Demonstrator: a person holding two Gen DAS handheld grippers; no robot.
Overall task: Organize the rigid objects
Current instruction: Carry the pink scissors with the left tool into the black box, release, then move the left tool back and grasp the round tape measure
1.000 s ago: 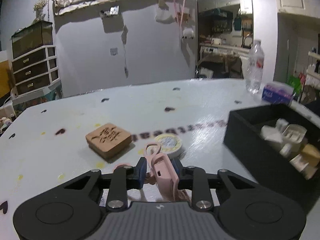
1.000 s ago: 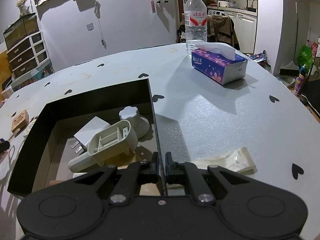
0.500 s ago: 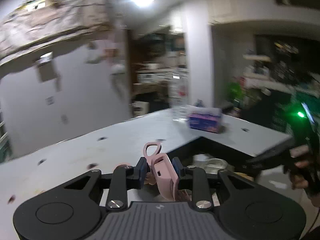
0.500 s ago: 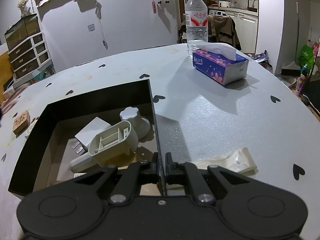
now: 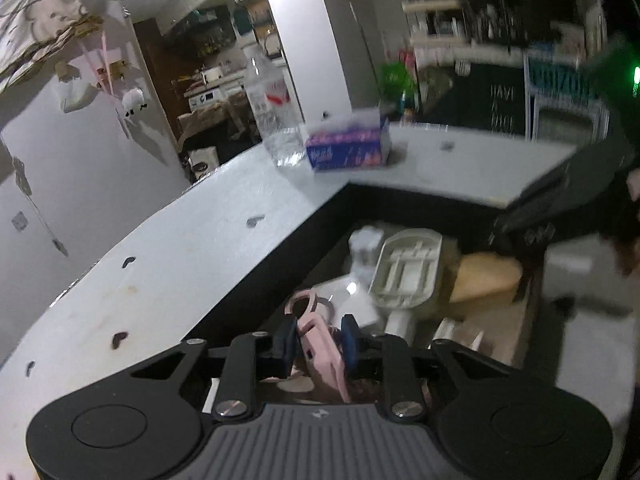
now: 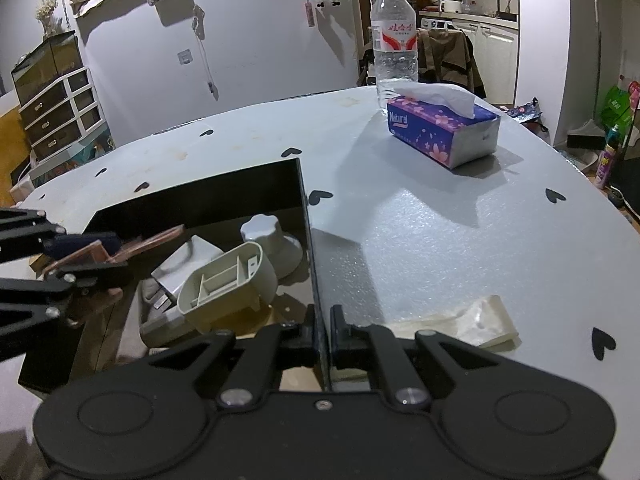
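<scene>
Pink plastic clip with a loop end (image 5: 320,340): clamped between the blue pads of the left tool (image 5: 316,342), held above the open black rectangular box (image 6: 200,196).
Right tool (image 6: 321,334): closed tight on the box's right wall.
Box contents: beige ribbed plastic tray (image 6: 226,282), white plug adapter (image 6: 188,256), white scalloped knob (image 6: 264,232).
Grey table (image 6: 440,232): purple tissue pack (image 6: 440,128) and clear water bottle (image 6: 394,40) stand beyond the box.
</scene>
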